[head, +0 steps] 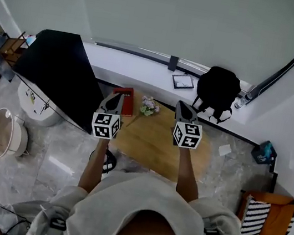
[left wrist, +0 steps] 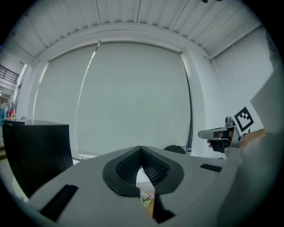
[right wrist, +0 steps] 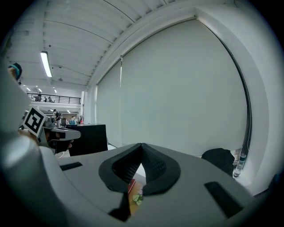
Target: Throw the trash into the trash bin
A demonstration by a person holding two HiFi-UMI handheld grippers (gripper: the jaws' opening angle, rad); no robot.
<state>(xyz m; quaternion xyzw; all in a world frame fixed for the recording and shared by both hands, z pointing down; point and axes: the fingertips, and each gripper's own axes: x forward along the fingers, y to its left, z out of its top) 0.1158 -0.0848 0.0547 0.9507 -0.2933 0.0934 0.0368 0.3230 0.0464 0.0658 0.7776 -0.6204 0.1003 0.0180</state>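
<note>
I hold both grippers side by side, raised above a round wooden table point(head: 153, 143). My left gripper point(head: 118, 95) is shut, its tips meeting with nothing between them point(left wrist: 141, 151). The right gripper point(head: 182, 104) is shut and empty too point(right wrist: 141, 148). Both point nearly level towards the pale window blind. A round white container point(head: 3, 133) that may be the trash bin stands on the floor at far left. On the floor to the right of the table lies a small white scrap point(head: 224, 150). Neither gripper holds any trash.
On the table's far edge are a red book point(head: 125, 101) and a small bunch of flowers point(head: 149, 106). A tall black cabinet point(head: 59, 73) stands to the left. On the window ledge rest a black backpack point(head: 217, 93) and a framed card point(head: 182, 81). A striped chair point(head: 262, 230) is at lower right.
</note>
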